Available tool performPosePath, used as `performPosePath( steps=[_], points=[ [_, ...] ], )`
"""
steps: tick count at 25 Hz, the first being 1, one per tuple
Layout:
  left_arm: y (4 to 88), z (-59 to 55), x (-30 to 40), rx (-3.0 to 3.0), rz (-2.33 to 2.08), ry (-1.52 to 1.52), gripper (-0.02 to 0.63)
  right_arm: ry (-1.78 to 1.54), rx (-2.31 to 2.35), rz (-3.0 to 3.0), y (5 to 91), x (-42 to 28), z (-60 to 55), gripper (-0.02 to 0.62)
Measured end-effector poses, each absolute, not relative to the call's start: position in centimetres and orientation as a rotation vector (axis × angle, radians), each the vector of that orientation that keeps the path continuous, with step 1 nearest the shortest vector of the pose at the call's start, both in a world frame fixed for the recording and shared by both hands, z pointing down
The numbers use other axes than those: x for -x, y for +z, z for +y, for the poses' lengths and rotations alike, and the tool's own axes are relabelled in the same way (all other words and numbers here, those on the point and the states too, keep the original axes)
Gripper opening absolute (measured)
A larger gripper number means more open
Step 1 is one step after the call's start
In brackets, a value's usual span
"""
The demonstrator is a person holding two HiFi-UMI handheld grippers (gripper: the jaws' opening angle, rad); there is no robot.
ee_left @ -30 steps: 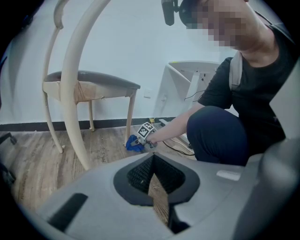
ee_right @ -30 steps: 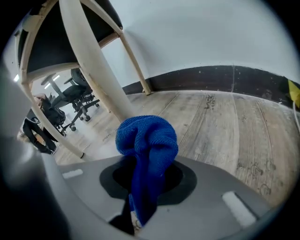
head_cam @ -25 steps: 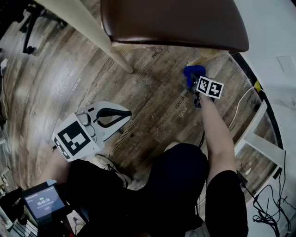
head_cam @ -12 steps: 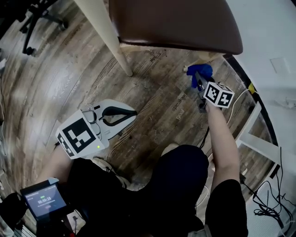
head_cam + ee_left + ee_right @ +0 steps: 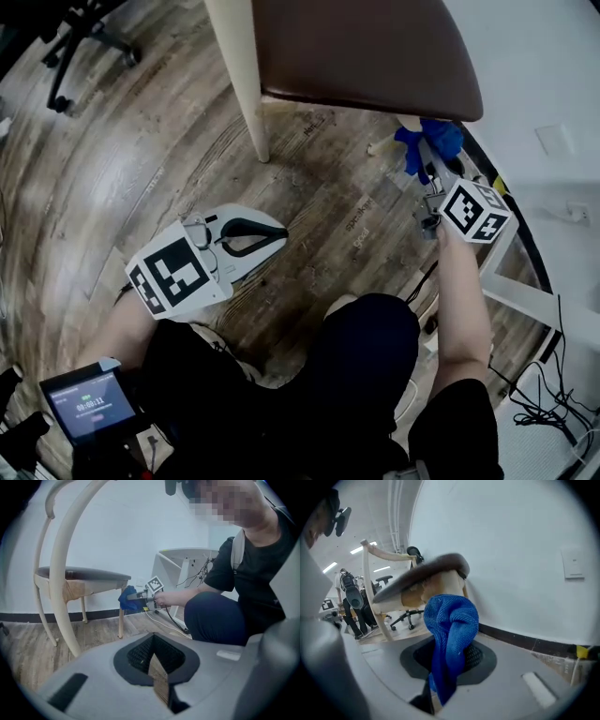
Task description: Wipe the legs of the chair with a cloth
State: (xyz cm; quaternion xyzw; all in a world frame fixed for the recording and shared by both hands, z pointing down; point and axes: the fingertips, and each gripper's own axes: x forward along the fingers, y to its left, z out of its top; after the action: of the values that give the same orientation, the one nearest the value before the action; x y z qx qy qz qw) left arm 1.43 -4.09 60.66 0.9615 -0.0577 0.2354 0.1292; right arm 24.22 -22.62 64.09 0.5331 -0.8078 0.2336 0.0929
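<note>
The right gripper point(image 5: 424, 161) has its jaws pinched on a bunched blue microfibre cloth point(image 5: 439, 139), held beside the white wall point(image 5: 534, 66) at the edge of the chair's brown padded seat point(image 5: 366, 47). The head view hides the contact under the seat. The left gripper view shows the cloth point(image 5: 126, 597) against the top of a cream wooden leg point(image 5: 120, 623). The left gripper point(image 5: 279, 234) hangs low over the wood-plank floor point(image 5: 141, 169), well apart from the chair, jaws pressed together on nothing.

Wood-plank floor point(image 5: 141, 169), plain white wall point(image 5: 534, 47)
</note>
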Motion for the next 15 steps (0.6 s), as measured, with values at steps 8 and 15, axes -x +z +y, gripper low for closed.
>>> performPosePath(
  steps=[8,15],
  points=[
    [59.7,-4.4,-1.5,-2.818,-0.182,0.642,-0.002,0.630,-1.432,-2.491,58.8,-19.4,-21.4,0.083],
    [59.5,-3.9,-1.4,-2.836,-0.172,0.632,-0.002,0.635,-1.139,-2.606,59.0,-10.1,-20.1,0.083]
  ],
)
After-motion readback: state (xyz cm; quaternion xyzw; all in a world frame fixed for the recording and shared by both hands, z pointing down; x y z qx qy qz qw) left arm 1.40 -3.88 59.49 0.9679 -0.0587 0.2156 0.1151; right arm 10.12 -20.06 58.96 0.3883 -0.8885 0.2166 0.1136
